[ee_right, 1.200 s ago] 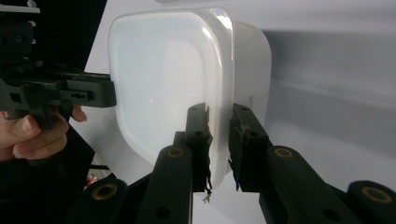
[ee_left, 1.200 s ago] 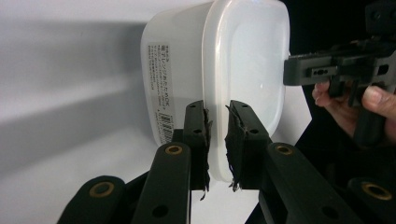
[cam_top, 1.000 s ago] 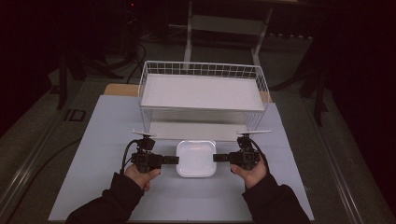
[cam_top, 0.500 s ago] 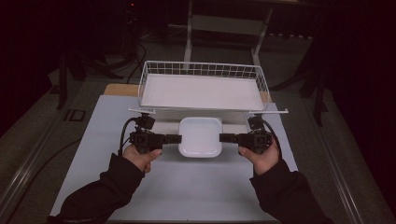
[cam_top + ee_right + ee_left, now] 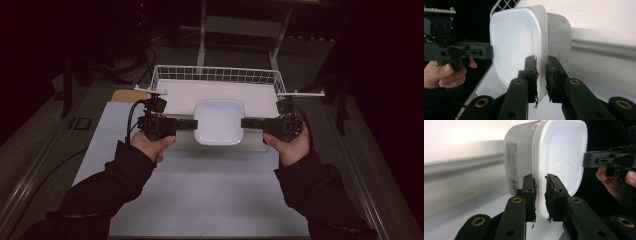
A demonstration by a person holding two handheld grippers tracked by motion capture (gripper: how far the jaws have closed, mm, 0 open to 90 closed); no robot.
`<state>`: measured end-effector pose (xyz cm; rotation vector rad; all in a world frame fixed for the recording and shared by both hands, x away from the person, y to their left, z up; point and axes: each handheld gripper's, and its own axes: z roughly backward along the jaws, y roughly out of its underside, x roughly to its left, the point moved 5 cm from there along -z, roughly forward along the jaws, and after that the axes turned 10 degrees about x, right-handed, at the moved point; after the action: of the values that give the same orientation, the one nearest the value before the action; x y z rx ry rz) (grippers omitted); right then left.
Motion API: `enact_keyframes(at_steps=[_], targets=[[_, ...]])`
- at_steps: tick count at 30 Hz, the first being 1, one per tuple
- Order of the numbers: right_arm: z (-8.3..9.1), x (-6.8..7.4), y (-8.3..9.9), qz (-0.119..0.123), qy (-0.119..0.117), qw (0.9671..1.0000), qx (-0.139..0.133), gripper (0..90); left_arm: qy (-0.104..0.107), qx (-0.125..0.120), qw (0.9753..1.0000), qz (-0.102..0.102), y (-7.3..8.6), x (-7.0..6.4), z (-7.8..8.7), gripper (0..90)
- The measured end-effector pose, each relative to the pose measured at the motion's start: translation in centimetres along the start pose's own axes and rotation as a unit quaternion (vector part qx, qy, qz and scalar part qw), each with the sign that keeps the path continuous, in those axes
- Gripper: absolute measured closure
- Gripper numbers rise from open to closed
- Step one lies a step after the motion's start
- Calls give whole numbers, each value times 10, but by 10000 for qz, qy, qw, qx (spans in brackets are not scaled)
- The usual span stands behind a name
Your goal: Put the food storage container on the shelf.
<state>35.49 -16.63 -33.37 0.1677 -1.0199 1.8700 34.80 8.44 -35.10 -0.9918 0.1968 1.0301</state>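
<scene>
1. We hold a white plastic container between our two grippers, lifted clear of the white table and level, its lid facing up in the high view.
2. Our left gripper clamps the container's left rim; in the left gripper view the two black jaws are nearly closed, with only the thin lip of the lid pinched between their pads.
3. Our right gripper grips the right rim the same way; in the right gripper view the jaws are pressed onto the rim edge, one pad on each face.
4. The container carries a printed label on its side wall, seen in the left gripper view.
5. In the high view the container hangs over the near edge of the wire basket, which stands at the far side of the table.
6. Both hands are well apart, one on each side of the container, with dark sleeves reaching in from the near edge.
</scene>
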Motion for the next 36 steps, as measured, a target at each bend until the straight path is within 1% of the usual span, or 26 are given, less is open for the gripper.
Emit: enact_keyframes(at_steps=[2, 3, 5, 6, 8, 9, 11, 13, 14, 16, 17, 18, 19, 20, 22, 23, 24, 26, 27, 29, 30, 31, 32, 34, 36], targets=[[3, 0, -8, -5, -26, 10000, -44, 797, -36, -31, 10000, -44, -7, -2, 2, 778], [4, 0, -11, -13, -20, 10000, -67, 796, -36, -35, 10000, -21, -10, -2, 2, 778], [6, -1, -17, -23, -17, 10000, -94, 796, -51, -47, 10000, -38, -17, -2, 3, 778], [6, -2, -20, -21, -5, 10000, -88, 796, -24, -74, 10000, -5, -20, -2, 3, 778], [6, -4, -26, -61, -31, 9999, -119, 795, -73, -98, 9999, -85, -26, -2, 4, 778], [5, -5, -29, -28, 18, 9999, -120, 795, -41, -120, 9999, -57, -29, -1, 5, 779], [4, -7, -35, -79, -37, 9999, -131, 795, -38, -92, 9999, -41, -36, 2, 4, 779], [3, -11, -41, -123, -35, 9998, -141, 794, -129, -80, 9999, -57, -42, 4, 2, 779], [1, -12, -44, -103, 39, 9998, -139, 793, -134, -80, 9999, -33, -45, 6, 0, 779], [-1, -15, -49, -143, 56, 9998, -142, 793, -93, -38, 9999, 56, -51, 11, -2, 779], [-1, -15, -49, -143, 56, 9998, -142, 793, -93, -38, 9999, 56, -51, 11, -2, 779], [-5, -19, -58, -151, 134, 9997, -104, 792, -162, -2, 9998, 61, -55, 14, -4, 778], [-7, -20, -60, -159, 149, 9997, -85, 791, -169, -41, 9998, 105, -59, 17, -5, 778], [-7, -20, -60, -159, 149, 9997, -85, 791, -169, -41, 9998, 105, -59, 17, -5, 777], [-12, -25, -70, -239, 177, 9996, -31, 789, -182, -16, 9997, 189, -65, 25, -8, 777], [-14, -27, -73, -239, 199, 9995, -11, 789, -198, 0, 9996, 224, -67, 27, -9, 777], [-14, -27, -73, -239, 199, 9995, -11, 789, -198, 0, 9996, 224, -67, 27, -9, 777], [-20, -29, -81, -270, 280, 9992, 40, 788, -194, -12, 9994, 270, -71, 32, -10, 776], [-21, -30, -83, -271, 270, 9992, 73, 788, -200, -45, 9993, 312, -75, 35, -10, 776], [-24, -31, -87, -318, 263, 9991, 84, 787, -215, -44, 9992, 320, -77, 36, -10, 774], [-25, -32, -88, -330, 270, 9990, 101, 786, -171, -85, 9992, 364, -79, 39, -11, 774], [-25, -32, -88, -330, 270, 9990, 101, 786, -171, -85, 9992, 364, -79, 39, -11, 772], [-26, -34, -91, -395, 249, 9988, 138, 784, -138, -82, 9992, 367, -80, 41, -11, 771], [-27, -36, -94, -446, 224, 9986, 160, 778, -18, -113, 9990, 422, -82, 44, -12, 766], [-28, -37, -95, -454, 228, 9985, 178, 774, -1, -107, 9990, 438, -83, 45, -13, 764]])
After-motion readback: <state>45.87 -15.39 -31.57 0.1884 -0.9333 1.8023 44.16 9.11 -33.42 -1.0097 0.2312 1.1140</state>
